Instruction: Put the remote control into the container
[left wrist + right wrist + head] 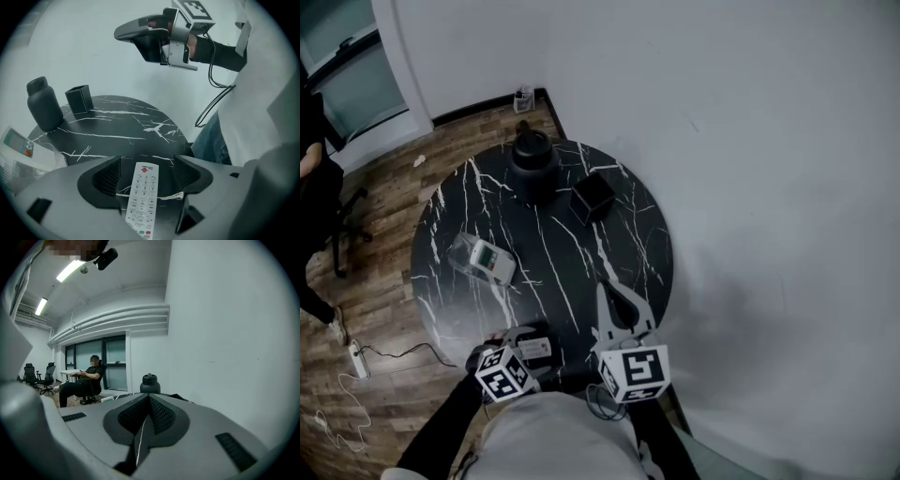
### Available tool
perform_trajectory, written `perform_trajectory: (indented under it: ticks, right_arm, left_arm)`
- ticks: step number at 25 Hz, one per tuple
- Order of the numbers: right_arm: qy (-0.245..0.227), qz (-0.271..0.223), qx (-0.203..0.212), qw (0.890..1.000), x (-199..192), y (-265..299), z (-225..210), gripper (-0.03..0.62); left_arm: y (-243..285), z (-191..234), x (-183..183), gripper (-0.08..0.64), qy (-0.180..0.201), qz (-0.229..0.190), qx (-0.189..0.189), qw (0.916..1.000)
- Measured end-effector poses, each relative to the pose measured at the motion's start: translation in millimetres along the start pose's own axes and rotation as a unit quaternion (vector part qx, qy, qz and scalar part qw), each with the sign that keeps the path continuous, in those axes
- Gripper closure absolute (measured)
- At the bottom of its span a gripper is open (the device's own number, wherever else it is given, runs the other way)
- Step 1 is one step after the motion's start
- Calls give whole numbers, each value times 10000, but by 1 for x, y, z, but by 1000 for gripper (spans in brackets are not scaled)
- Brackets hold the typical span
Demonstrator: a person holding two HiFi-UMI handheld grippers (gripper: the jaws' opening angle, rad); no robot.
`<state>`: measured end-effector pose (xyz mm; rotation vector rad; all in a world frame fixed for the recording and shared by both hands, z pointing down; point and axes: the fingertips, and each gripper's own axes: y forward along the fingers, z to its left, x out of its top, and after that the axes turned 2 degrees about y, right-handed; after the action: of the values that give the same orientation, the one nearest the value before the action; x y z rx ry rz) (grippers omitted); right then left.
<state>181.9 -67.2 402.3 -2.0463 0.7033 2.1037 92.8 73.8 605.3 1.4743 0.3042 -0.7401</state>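
A white remote control (142,197) lies flat on the black marble table (628,244) near its front edge, seen small in the head view (534,351). My left gripper (146,171) stands over it, open wide, with the remote between the pads and a gap on each side. A black square container (592,195) stands open-topped at the back of the table, also in the left gripper view (78,99). My right gripper (606,296) is shut and empty, held above the table's front right part; in its own view (149,401) the pads meet.
A black bottle (532,155) stands at the table's far edge beside the black container. A clear tub (483,260) with a white air-conditioner remote in it lies at the left. A white wall runs along the right. A person (86,380) sits in a chair far behind.
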Motion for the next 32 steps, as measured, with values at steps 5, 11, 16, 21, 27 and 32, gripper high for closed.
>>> perform_trajectory:
  ticks: [5,11,16,21,27,32]
  right_arm:
    - [15,64,-76,9999,-1,-6,-4,588]
    - [14,37,-180,9998,0,-10,-9,588]
    - [8,60,-199,9998,-2,-12,-12,588]
    - [7,54,-214,9998,-1,-11,-13,588]
    - [53,74,-248,9997,-1,-10,-14,588]
    - [45,64,-239,9997,-1,-9,-14,588]
  left_arm:
    - [19,-3,-12,227,140,361,-68,9992]
    - [31,0,-22,227,290,687,-25,9972]
    - [37,-2,-28,229,284,811,-98,9963]
    - [41,1,-30,229,210,804,-108,9965]
    - [47,0,-33,230,196,875,-201,9958]
    - [50,-1,-33,232,165,917,-225,9954]
